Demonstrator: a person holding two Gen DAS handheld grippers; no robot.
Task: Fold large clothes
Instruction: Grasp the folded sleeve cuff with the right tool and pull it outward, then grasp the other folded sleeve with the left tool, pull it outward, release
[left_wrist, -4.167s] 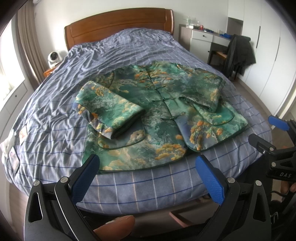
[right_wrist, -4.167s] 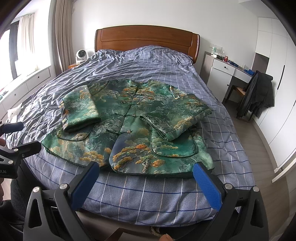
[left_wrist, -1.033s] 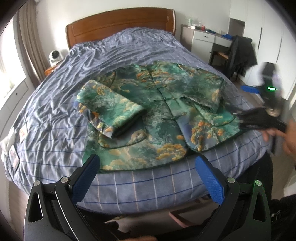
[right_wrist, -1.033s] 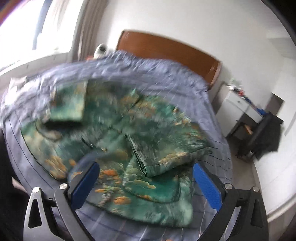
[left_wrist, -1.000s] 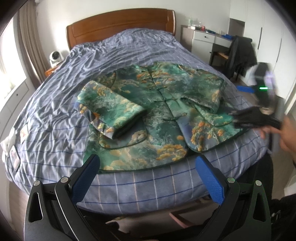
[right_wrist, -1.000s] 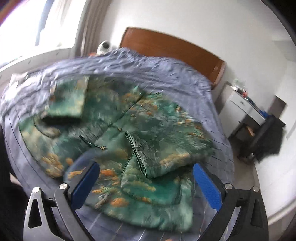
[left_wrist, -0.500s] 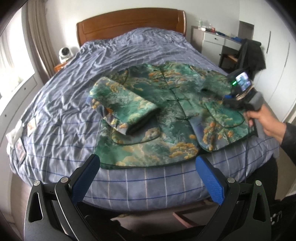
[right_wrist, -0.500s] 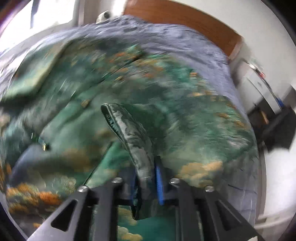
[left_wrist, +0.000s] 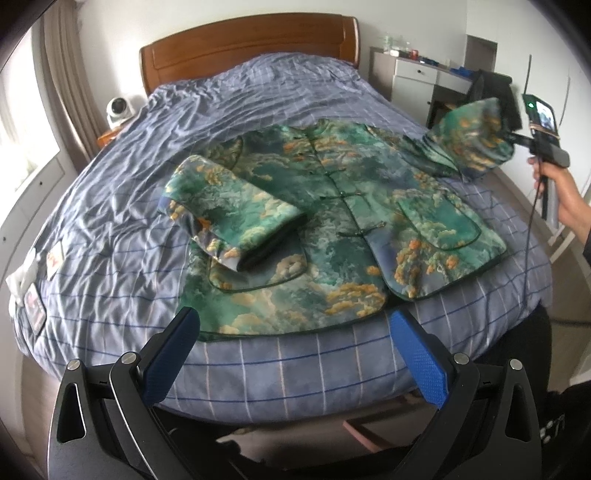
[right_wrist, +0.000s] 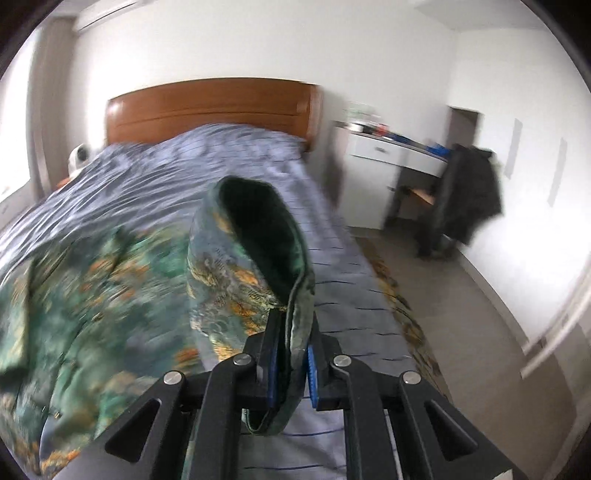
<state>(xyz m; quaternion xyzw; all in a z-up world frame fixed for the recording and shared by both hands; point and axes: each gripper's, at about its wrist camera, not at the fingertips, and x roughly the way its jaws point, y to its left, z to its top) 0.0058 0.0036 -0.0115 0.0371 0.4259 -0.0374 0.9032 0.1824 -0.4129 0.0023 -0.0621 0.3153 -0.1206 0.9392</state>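
1. Jacket (left_wrist: 332, 221): green brocade w/ orange pattern, front up and frog-buttoned, spread flat on bed (left_wrist: 258, 373) near the foot edge, hem toward the onlooker. Laid flat presumably so sleeves can be folded in over the body.
2. Left sleeve (left_wrist: 229, 210): lies folded in across the jacket's left front, cuff opening toward hem, partly over a patch pocket (left_wrist: 273, 273). Nothing visible in that pocket; interior can't be seen.
3. Left gripper (left_wrist: 291, 350): low at the bed's foot, blue pads spread wide, nothing between them, clear of the cloth. Looks parked while the other side works.
4. Right patch pocket (left_wrist: 439, 225): flat on jacket's right front, fully exposed; contents not visible.
5. Right sleeve (left_wrist: 472, 140): lifted off the jacket, hanging in air off the bed's right side. Cuff mouth gapes in the right wrist view, dark lining, seemingly empty.
6. Right gripper (right_wrist: 291, 350): pads closed tight on the cuff edge of right sleeve, fabric pinched between them and drooping below. Held in person's right hand (left_wrist: 557, 192). Prob. raised to re-lay the sleeve more squarely; my guess only.
7. Desk (left_wrist: 417, 74): far right by wall, small items on top, too small to ID. Dark coat (right_wrist: 469, 192) draped over chair beside it.
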